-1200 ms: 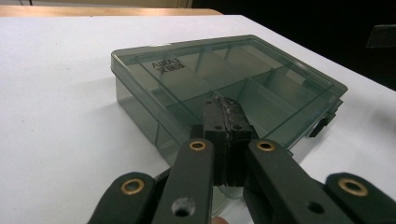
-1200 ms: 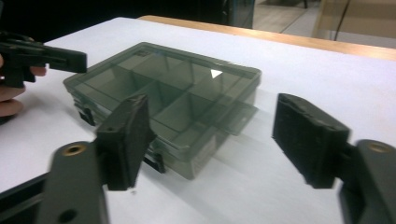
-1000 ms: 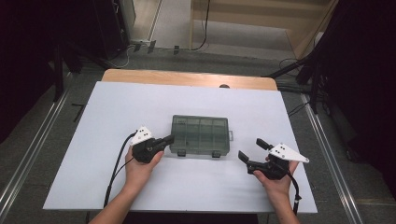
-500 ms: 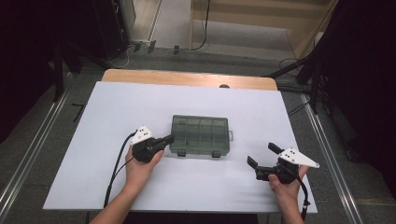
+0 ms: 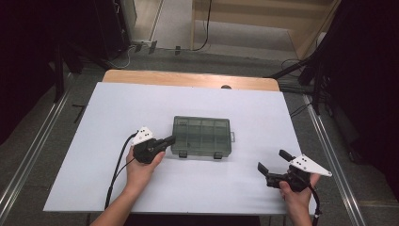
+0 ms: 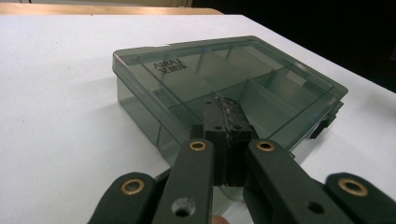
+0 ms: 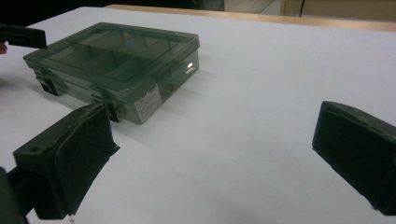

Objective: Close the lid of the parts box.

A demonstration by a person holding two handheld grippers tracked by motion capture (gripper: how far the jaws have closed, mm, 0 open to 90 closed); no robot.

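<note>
From the high view, the clear green compartment box (image 5: 202, 137) lies lid-down-shut near the middle of the white surface (image 5: 117, 108), its long axis running parallel to the near edge, with two latches on its near side and a small tab at its right end. The left claw (image 5: 168, 140) is pressed together, its tip touching or just beside the box's left end, so the left hand is by far the nearer one. The right claw (image 5: 274, 160) sits well apart, close to the near right corner of the surface, with its jaws spread wide and nothing between them; they have just been opening. The box lies ahead and to the left of that claw, which points toward it. In the left gripper view, the left claw (image 6: 227, 103) shows its jaws closed flat against each other with nothing pinched, the tip resting over the near corner of the box (image 6: 233, 84); through the tinted lid the dividers mark out several compartments, all of which look empty. In the right gripper view, the right claw (image 7: 212, 154) has its two black pads far apart over bare surface, and the box (image 7: 116, 65) lies beyond its left jaw, latched side and labelled corner facing the camera, lid closed, no contents visible.
</note>
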